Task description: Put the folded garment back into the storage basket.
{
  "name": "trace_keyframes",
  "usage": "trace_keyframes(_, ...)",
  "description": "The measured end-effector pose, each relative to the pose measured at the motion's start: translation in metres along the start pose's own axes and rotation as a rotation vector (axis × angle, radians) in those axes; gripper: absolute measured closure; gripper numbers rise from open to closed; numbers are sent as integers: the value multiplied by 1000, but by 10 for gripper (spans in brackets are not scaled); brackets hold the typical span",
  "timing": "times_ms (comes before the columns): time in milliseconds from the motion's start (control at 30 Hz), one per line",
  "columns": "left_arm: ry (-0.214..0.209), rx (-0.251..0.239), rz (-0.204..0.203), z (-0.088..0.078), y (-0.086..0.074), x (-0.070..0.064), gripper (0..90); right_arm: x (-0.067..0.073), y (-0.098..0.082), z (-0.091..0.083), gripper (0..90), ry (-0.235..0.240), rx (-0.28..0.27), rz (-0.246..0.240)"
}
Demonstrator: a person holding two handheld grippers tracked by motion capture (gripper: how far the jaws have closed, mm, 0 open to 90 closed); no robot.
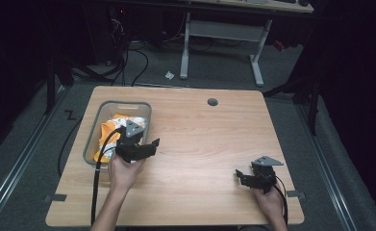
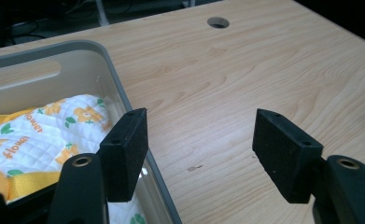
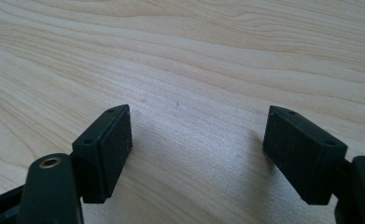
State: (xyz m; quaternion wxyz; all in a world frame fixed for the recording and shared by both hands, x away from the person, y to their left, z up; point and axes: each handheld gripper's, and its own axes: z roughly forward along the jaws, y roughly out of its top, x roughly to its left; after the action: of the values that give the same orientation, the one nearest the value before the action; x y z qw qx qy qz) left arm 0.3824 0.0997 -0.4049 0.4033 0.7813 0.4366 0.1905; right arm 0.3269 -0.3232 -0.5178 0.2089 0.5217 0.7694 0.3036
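Note:
A clear plastic bin [image 1: 94, 126] stands at the table's left side and holds a white quilted cloth with orange flowers [image 1: 128, 121] over yellow fabric. In the left gripper view the bin's rim [image 2: 124, 100] runs under the left jaw, with the flowered cloth [image 2: 45, 135] inside. My left gripper [image 1: 147, 147] hovers over the bin's right edge, open, nothing between its jaws [image 2: 201, 149]. My right gripper [image 1: 243, 177] rests low near the front right of the table, open over bare wood [image 3: 196, 140].
The wooden table [image 1: 200, 139] has a round cable hole [image 1: 212, 102] near its far edge. Beyond it stand a white desk frame [image 1: 221, 33], cables on the grey floor and dark surroundings.

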Motion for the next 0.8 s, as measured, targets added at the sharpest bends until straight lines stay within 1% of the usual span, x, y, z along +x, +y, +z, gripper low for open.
trace_keyframes(100,-23,5,-1,4,-1,-5,358,0,0,0,242,0,1,1)
trace_keyframes(200,-40,1,-11,8,-2,-9,357,0,0,0,242,-1,1,1)
trace_keyframes(367,-73,0,-6,15,0,-20,354,0,0,0,242,-1,1,1)
trace_keyframes(467,-93,-8,-12,18,1,-25,353,0,0,0,242,0,0,0)
trace_keyframes(800,-124,-15,-17,25,-1,-37,351,0,0,0,241,-1,1,1)
